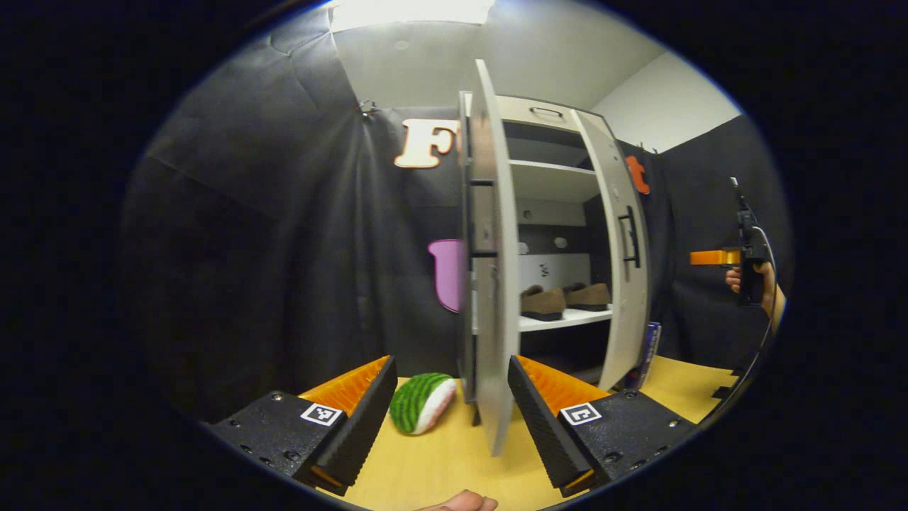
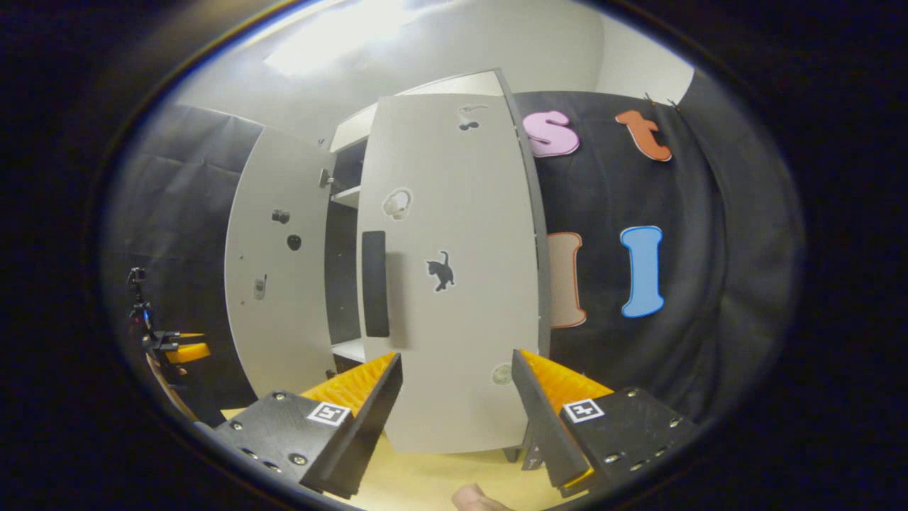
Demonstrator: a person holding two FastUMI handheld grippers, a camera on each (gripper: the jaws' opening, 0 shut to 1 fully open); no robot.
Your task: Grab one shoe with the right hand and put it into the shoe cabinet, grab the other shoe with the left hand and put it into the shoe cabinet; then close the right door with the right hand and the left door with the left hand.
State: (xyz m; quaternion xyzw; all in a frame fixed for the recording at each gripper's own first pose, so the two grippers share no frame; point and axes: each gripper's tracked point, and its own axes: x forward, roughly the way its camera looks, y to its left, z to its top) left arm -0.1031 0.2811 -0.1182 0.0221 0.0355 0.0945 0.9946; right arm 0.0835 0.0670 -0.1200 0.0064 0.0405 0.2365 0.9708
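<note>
Inside, two brown shoes side by side, white cabinet shelf

The left gripper view faces the cabinet from low over the table, close to the left door's edge. The right gripper view faces the right door's front, close. Both share cabinet and doors.

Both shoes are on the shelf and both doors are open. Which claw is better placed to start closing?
Right. The right claw is open and squarely facing the right door, close up. The left claw meets the left door edge-on. The task also closes right first.
</note>
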